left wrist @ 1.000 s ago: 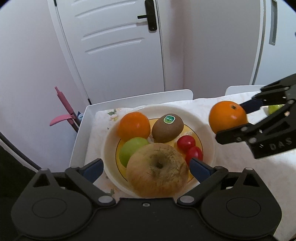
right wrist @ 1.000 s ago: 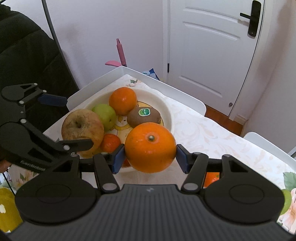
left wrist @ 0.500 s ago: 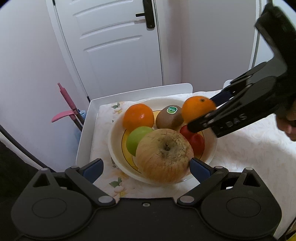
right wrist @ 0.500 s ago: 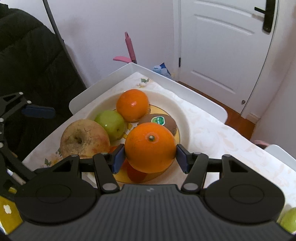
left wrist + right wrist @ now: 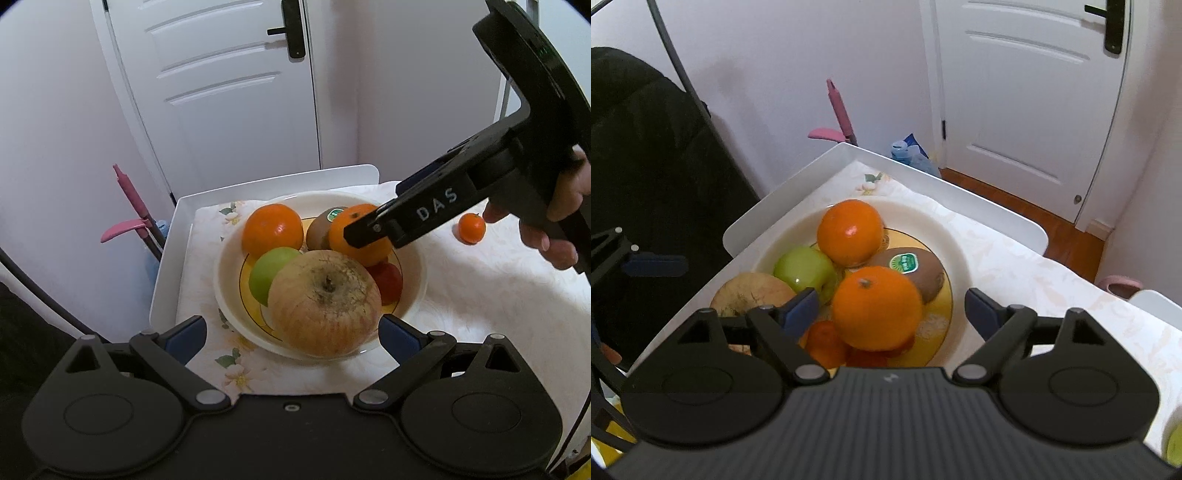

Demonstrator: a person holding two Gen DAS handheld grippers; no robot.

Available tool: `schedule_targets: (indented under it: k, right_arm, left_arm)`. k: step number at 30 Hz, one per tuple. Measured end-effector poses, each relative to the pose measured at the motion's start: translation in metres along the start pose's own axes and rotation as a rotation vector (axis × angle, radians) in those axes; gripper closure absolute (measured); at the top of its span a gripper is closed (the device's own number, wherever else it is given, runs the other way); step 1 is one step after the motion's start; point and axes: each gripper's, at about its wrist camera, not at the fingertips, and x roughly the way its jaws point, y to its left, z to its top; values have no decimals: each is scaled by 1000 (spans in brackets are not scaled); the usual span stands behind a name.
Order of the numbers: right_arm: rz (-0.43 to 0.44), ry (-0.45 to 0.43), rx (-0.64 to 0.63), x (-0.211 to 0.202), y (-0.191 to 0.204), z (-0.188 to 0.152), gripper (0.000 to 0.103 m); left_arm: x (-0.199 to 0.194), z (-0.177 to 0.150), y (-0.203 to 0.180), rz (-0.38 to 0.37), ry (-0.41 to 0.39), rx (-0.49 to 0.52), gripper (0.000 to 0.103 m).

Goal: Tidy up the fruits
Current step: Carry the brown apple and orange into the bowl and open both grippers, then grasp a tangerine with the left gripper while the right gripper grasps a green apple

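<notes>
- We see our right hand-held gripper over the bowl, its jaws opening, with an orange between the blue pads and a clear gap on either side
- That orange rests in the bowl on top of red fruit, touching the kiwi behind it
- In the same bowl lie a second orange, a green apple and a big brownish apple
- Our left hand-held gripper stands wide at the near rim of the bowl; the big apple lies between its pads, which do not press on it
- A small orange sits alone on the table, well apart from the bowl, just beside the hand that holds the right gripper
- The bowl stands on a flowered cloth that covers the table
</notes>
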Motion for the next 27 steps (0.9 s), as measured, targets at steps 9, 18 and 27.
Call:
schedule_targets:
  k: [9, 18, 27]
  right_arm:
    - [-18, -4, 6, -16, -3, -8, 2]
    - [-25, -37, -1, -56, -10, -19, 2]
    - [-73, -71, 10, -117, -33, -35, 2]
  left_arm:
    - [-5, 1, -5, 10, 3, -11, 2]
    - [-23, 11, -22, 40, -16, -25, 2]
    - [-47, 33, -58, 61, -42, -17, 2]
